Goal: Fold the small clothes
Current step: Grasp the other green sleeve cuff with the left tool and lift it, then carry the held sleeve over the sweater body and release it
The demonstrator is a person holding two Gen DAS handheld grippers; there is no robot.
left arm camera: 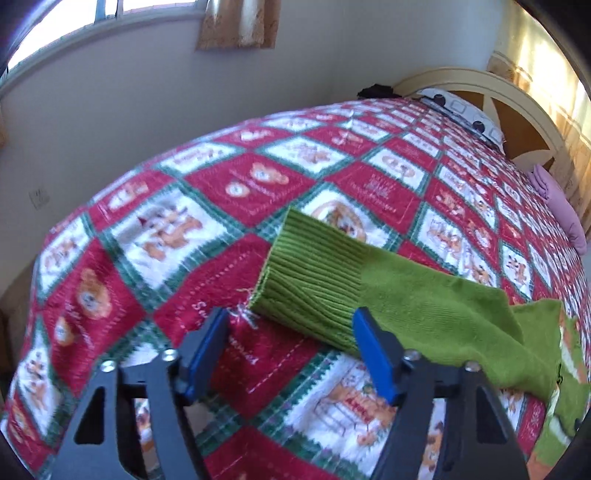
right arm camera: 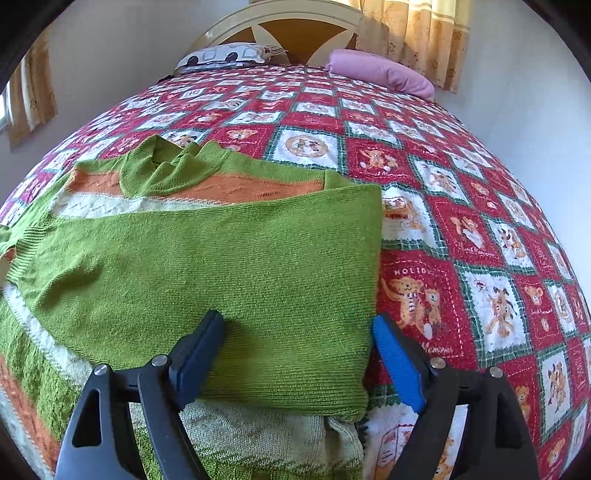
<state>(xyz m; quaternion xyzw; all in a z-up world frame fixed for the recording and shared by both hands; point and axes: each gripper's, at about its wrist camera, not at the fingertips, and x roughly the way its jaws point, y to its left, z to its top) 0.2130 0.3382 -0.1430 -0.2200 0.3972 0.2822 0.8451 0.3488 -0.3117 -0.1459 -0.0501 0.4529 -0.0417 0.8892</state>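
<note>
Item: green sweater (right arm camera: 207,258) with orange and white bands, lying flat on a red patchwork quilt (right arm camera: 461,206) that covers the bed. One sleeve (right arm camera: 229,266) is already folded across the sweater's body; the other sleeve (left arm camera: 424,295) trails out sideways from the body, its ribbed cuff (left arm camera: 310,273) resting on bare quilt. Left gripper (left arm camera: 291,350) — jaws apart, nothing clamped; it hangs just over the cuff's near edge, one blue pad touching or nearly touching the ribbing, the other over quilt beside the cuff. Right gripper (right arm camera: 299,354) — jaws wide and released, straddling the near corner of the folded sleeve, one pad over the knit, the other just off the sweater's edge above the quilt. Beyond the sweater, near the headboard (right arm camera: 280,26): a patterned pillow (right arm camera: 225,55) and a pink pillow (right arm camera: 380,74). Risks, as judged: the left jaws may close on quilt along with the cuff, since the fabric lies flush and one pad sits off it; a shallow bite on the ribbing could slip mid-fold; dragging the sleeve could pull the body askew and undo the fold under the right gripper, which is not pinning it.
</note>
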